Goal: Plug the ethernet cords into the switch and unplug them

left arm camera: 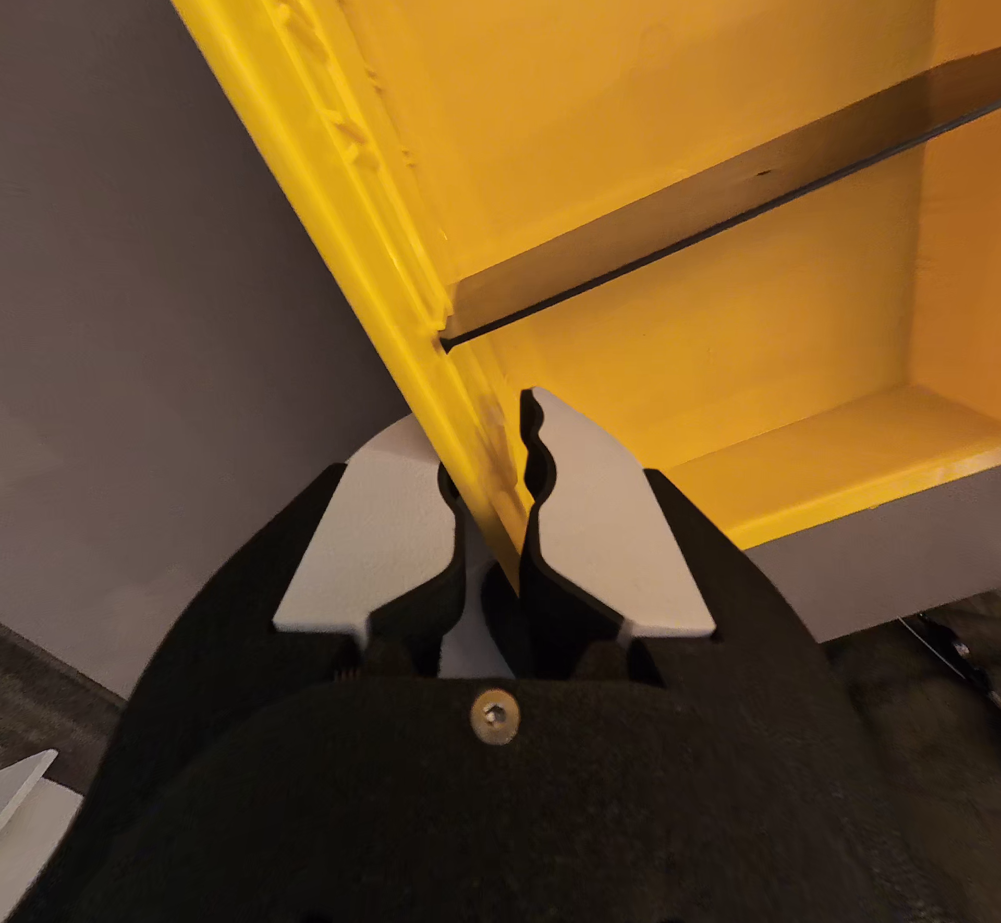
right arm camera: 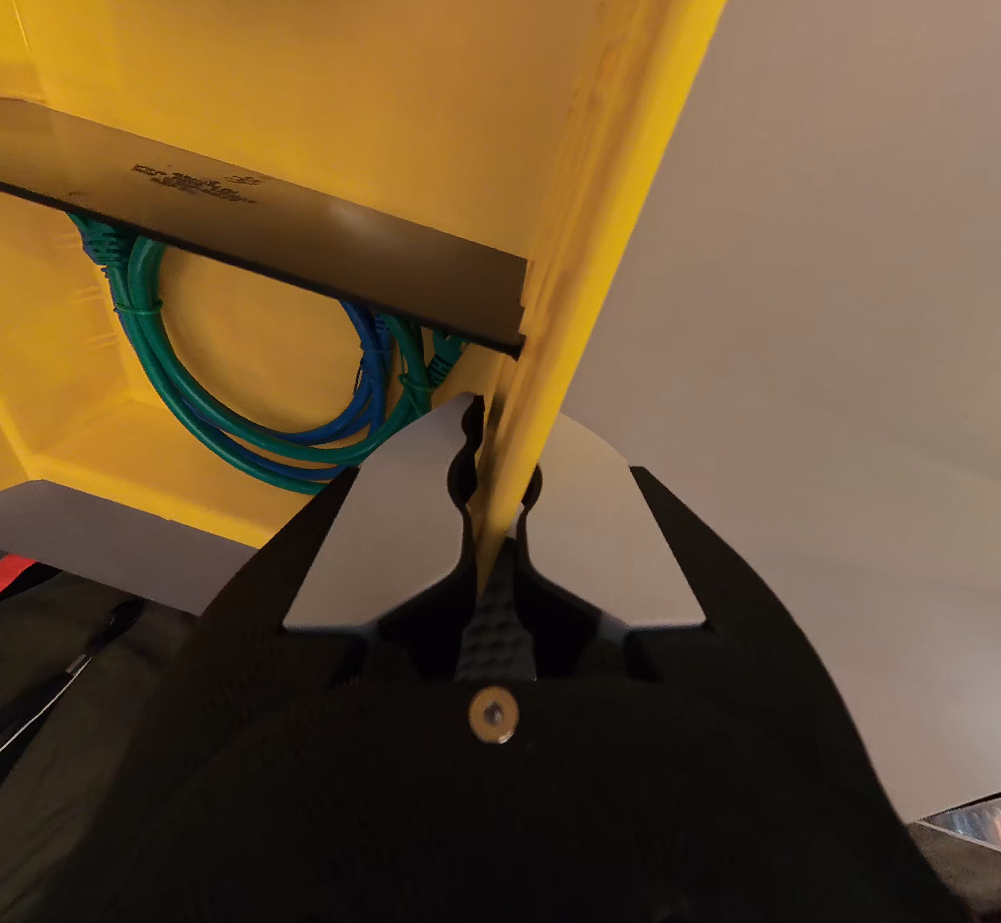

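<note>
At the left wall of a yellow bin, the left gripper is clamped narrow on the bin's rim, one finger outside the wall and one inside, the yellow edge pinched between them; the gripper tilts up along the slanted wall; a dark flat panel, possibly the switch, spans the inside of the bin from wall to wall; beneath its right half hang green cords and blue cords, looped and tied, their plug ends tucked up under the panel's lower edge, though whether they sit in ports cannot be told; at the bin's right wall, the right gripper pinches the rim in the same way, jaws narrow on the yellow edge, angled upward. By the look of it, the step in hand is carrying or setting the bin, not yet plugging; next, the bin needs to rest steady, then both grippers must let go and one reach for a plug.
</note>
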Available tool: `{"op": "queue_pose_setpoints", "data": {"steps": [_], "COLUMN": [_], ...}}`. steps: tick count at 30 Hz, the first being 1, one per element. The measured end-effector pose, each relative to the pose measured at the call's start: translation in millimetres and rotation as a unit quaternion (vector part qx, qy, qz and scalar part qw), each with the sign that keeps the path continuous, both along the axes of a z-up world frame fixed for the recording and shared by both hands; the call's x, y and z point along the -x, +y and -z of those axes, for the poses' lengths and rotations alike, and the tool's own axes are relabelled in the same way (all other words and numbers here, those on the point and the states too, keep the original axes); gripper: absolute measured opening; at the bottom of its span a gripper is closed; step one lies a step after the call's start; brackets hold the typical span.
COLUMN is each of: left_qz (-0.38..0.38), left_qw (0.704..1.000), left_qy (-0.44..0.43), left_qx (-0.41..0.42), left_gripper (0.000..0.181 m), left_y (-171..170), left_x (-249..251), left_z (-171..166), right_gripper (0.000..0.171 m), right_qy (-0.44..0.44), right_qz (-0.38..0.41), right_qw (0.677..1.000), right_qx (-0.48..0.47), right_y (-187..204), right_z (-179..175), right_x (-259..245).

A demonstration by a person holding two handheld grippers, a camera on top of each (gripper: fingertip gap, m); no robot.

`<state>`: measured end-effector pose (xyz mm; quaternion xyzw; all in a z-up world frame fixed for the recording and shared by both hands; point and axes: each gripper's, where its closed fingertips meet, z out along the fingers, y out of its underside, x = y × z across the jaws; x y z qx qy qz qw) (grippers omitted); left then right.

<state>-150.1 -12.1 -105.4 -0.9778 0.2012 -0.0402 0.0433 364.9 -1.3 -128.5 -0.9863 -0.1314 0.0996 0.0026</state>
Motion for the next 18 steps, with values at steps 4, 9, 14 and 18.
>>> {"op": "queue_pose_setpoints", "data": {"steps": [4,9,14,18], "left_qz": [0.002,0.003,0.001,0.000], "left_qw": [1.000,1.000,1.000,1.000], "left_qy": [-0.004,-0.008,-0.010,-0.009], "left_qx": [0.007,0.006,0.001,-0.001], "left_gripper": [0.019,0.019,0.021,0.022], "left_y": [-3.5,-4.2,-5.5,-7.4], "left_x": [-2.2,-2.6,-1.7,-0.2], "left_z": [-0.3,-0.9,-4.7,-8.4], "right_gripper": [0.009,0.009,0.009,0.012], "right_qy": [-0.006,-0.010,-0.003,-0.001], "right_qz": [0.002,0.009,0.015,0.010], "right_qw": [1.000,1.000,0.999,0.999], "right_qx": [0.011,0.018,0.029,0.038], "right_y": [-0.9,-2.5,-4.5,-5.3], "right_z": [1.4,5.9,12.4,12.0], "right_x": [-0.3,1.4,3.8,4.7]}}
